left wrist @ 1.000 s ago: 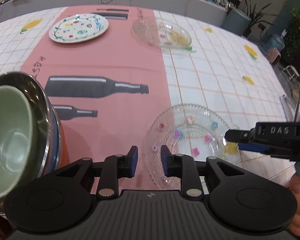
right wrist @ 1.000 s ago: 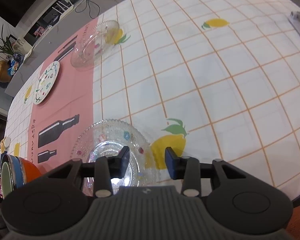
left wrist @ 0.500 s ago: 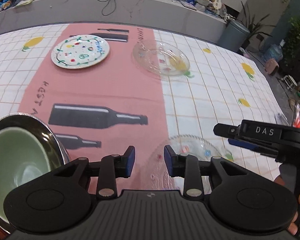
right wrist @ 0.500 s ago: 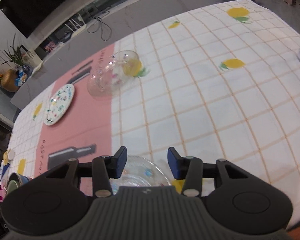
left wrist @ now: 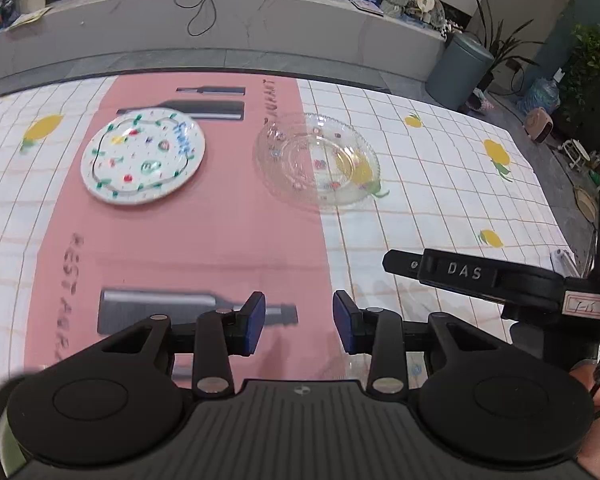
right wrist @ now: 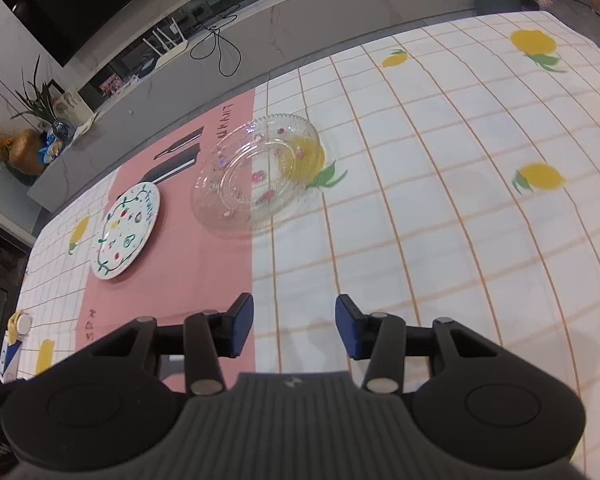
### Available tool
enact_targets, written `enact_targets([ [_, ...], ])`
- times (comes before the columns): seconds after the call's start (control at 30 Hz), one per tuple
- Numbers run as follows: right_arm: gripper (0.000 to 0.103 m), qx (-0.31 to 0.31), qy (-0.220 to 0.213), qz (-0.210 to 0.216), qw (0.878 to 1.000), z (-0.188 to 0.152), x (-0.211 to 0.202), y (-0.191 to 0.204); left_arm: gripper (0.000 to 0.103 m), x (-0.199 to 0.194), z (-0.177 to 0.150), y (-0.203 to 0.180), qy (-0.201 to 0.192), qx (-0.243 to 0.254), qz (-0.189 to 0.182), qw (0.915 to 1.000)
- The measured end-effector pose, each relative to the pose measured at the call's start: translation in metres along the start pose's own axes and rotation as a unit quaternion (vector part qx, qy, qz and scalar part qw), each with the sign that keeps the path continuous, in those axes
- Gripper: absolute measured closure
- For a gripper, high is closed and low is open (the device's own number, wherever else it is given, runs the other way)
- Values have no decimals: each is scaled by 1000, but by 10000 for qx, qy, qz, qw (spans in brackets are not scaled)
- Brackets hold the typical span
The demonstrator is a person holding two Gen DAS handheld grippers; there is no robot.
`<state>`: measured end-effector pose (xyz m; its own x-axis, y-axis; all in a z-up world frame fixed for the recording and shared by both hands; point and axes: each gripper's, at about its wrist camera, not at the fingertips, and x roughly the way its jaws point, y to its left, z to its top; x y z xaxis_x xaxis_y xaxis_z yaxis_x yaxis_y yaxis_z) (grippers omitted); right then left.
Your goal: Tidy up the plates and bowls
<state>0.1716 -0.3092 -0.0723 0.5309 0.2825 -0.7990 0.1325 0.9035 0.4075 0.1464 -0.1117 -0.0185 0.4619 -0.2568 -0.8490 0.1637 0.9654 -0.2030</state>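
Left tool (left wrist: 299,322) and right tool (right wrist: 295,325) both parted, empty, glass plate (right wrist: 258,172) well ahead.

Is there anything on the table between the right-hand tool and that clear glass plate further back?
Nothing visible. In the right wrist view, only bare tablecloth lies between the open right tool and the clear glass plate. The painted white plate sits off to the left, apart from that path.

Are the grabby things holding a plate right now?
No. The left gripper and right gripper are both open, with nothing between their fingers.
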Motion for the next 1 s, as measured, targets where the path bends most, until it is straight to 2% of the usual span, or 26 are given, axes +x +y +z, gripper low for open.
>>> enact_targets([
  [0.17, 58, -131, 75, 132, 9998, 22, 23, 4, 59, 15, 27, 6, 142, 119, 21, 9998],
  [0.3, 58, -188, 55, 464, 9987, 35, 39, 13, 57, 24, 46, 15, 289, 633, -121, 9975],
  [0.37, 58, -202, -4, 629, 9978, 43, 45, 19, 56, 26, 56, 25, 261, 693, -65, 9972],
  [0.5, 58, -237, -27, 973, 9950, 59, 60, 38, 55, 30, 80, 62, 140, 420, 9, 9990],
  [0.67, 58, -222, 264, 1117, 9931, 66, 90, 57, 55, 38, 99, 117, -38, -30, 66, 10000],
  [0.8, 59, -261, 452, 1249, 9908, 65, 108, 74, 55, 47, 105, 153, -110, -319, 209, 9992],
  [1.0, 61, -542, 393, 1410, 9877, 64, 116, 104, 55, 58, 101, 196, -228, -645, 206, 9974],
])
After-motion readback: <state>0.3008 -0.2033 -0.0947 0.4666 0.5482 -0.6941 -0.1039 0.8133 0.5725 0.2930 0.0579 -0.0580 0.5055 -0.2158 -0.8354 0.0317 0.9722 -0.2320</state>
